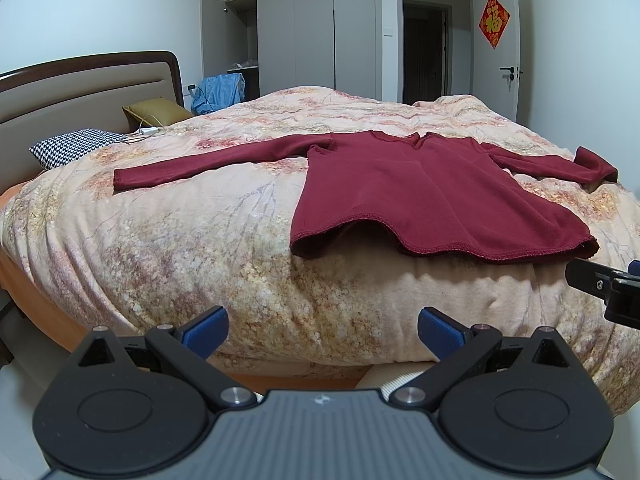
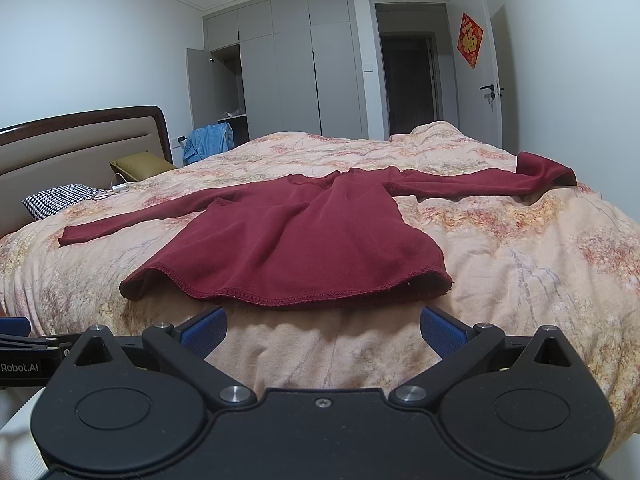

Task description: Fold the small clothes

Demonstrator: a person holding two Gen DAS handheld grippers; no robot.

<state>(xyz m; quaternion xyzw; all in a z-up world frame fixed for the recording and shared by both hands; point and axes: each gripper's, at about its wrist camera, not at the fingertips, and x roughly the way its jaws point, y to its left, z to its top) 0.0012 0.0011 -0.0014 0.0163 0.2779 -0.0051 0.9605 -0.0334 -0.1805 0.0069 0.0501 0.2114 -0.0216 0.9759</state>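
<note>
Shirt (image 2: 288, 236) lies flat on the soft quilt (image 2: 520, 264), so either gripper's (image 2: 323, 330) spread, empty jaws could pinch bedding along with the hem.

A dark red long-sleeved knit top (image 2: 296, 240) is showing one plain colour. Under it, a peach quilted bedspread (image 1: 168, 248) is carrying a pink and gold branching floral print. At ten o'clock from the top, a black-and-white houndstooth pillow (image 1: 76, 148) is lying beside an olive-gold cushion (image 1: 156, 112). At one o'clock, a red diamond paper with a gold character (image 1: 494, 21) is hanging on a white door (image 1: 500, 92). Blue textured pads (image 2: 204, 330) are lining the black right gripper (image 2: 323, 330).
</note>
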